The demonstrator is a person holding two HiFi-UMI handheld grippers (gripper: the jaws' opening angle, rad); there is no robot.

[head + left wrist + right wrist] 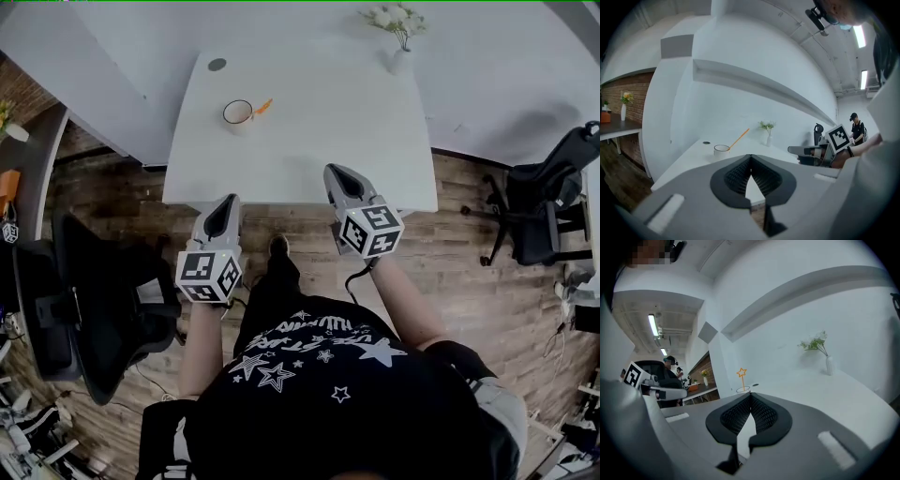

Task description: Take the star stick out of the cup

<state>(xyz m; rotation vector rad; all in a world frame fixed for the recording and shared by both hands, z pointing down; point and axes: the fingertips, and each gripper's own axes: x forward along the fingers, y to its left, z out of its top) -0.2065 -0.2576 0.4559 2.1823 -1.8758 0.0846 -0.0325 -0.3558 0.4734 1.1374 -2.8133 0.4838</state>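
Note:
A white cup [237, 112] stands at the far left of the white table [309, 150]. An orange star stick [263, 107] leans out of it to the right. In the left gripper view the cup [721, 149] and its stick [739, 137] lie ahead. The right gripper view shows the star [741, 373] upright above the cup's rim [743, 390]. My left gripper [228, 202] hangs at the table's near edge, shut and empty. My right gripper [336, 173] reaches just over that edge, also shut with nothing held. Both are well short of the cup.
A white vase with flowers [401, 42] stands at the table's far right. A round cable hole [217, 65] lies behind the cup. Black office chairs stand left [84, 309] and right [548, 206] on the wooden floor. A side shelf [618, 124] carries another vase.

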